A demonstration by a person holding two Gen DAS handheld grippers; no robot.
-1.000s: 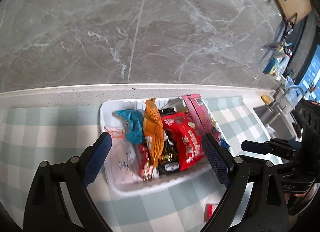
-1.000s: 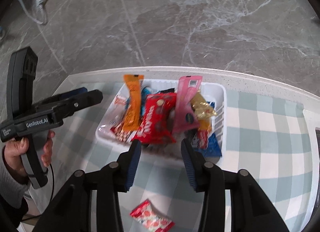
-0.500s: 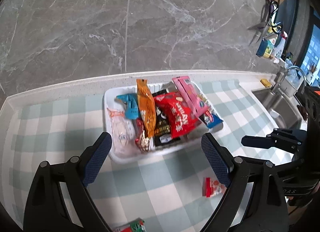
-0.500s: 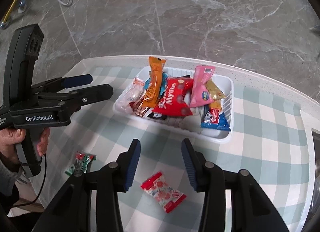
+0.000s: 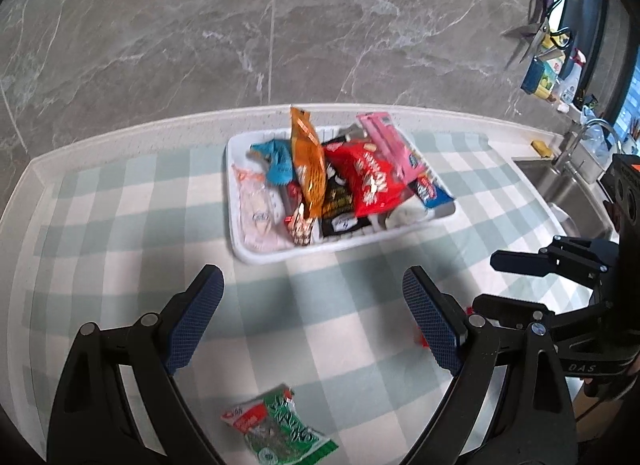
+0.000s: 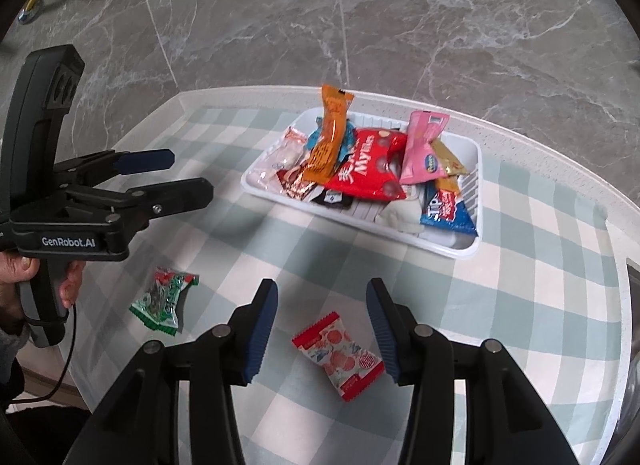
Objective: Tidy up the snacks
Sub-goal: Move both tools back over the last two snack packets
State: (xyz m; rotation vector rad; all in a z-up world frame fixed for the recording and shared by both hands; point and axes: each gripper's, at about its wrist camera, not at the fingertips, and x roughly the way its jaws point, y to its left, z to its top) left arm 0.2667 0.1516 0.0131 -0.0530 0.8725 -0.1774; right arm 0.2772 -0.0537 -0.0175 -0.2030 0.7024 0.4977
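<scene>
Left wrist view: left gripper (image 5: 312,317) spread wide, nothing between the blue ribbed pads, hovering above the counter (image 5: 120,217), which is covered in a pale green-and-white check cloth. White plastic tray (image 5: 240,249) sits further back, crammed with crinkly foil and film packets: tall orange packet (image 5: 307,163) standing upright, glossy red bag (image 5: 370,181), pink packet (image 5: 386,145), teal wrapper (image 5: 278,159). Green-and-red packet (image 5: 280,431) lies loose on the cloth near the bottom edge, between the fingers and closer to the camera, blurred. Right gripper (image 5: 520,281) visible at right edge, side-on.

Right wrist view: right gripper (image 6: 320,329) also spread, empty, with the red-and-white packet (image 6: 338,355) flat on the cloth between its pads, slightly off to the right one; small pillow shape, serrated ends. Green-and-red packet (image 6: 166,299) well to the left, below the left gripper (image 6: 176,177). Tray (image 6: 460,253) beyond, packets piled loosely.

Step, as I judge it: collecting the last two loose packets. Next move calls for lowering each gripper onto its packet and pinching the thin, slippery film low against the cloth, then carrying it to the tray.
</scene>
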